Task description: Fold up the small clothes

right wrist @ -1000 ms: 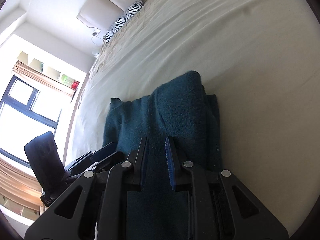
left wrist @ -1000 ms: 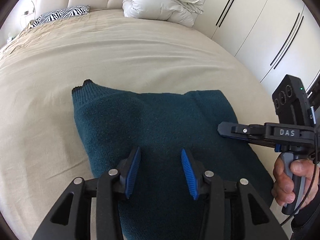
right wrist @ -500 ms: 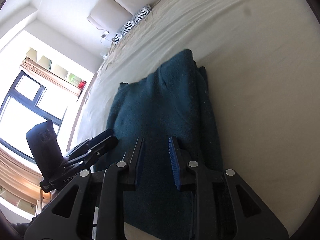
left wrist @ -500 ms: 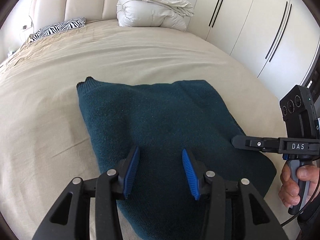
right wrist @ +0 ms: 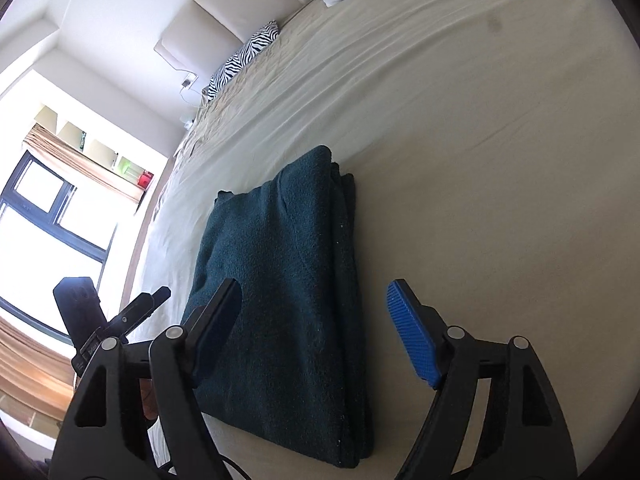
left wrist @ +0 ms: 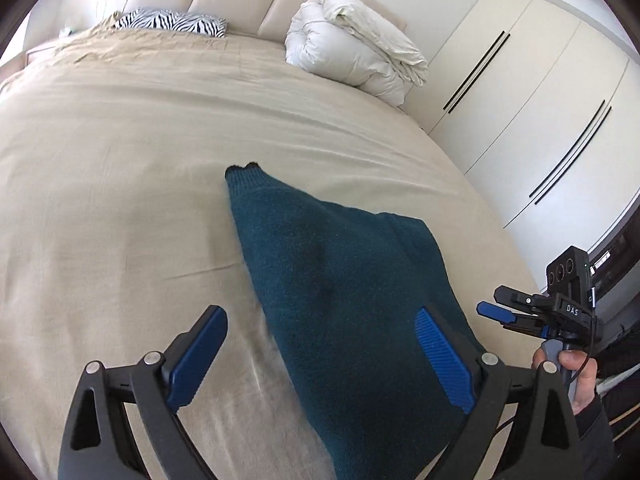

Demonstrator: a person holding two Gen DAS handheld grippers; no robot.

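On beige bed [left wrist: 120, 168], folded teal sweater [left wrist: 352, 296], near corner cut off, left tongs [left wrist: 320, 360] and right tongs [right wrist: 316, 328] just spread, nothing pinched.

Left gripper [left wrist: 320, 344]: jaws have just been opened wide, nothing pressed between the blue pads, tilted downward above the near edge of the folded sweater [left wrist: 348, 280]. Right gripper [right wrist: 316, 320]: jaws likewise just spread (pads clear of the knit), held by a bare hand [left wrist: 576, 376] beside the sweater's right edge.
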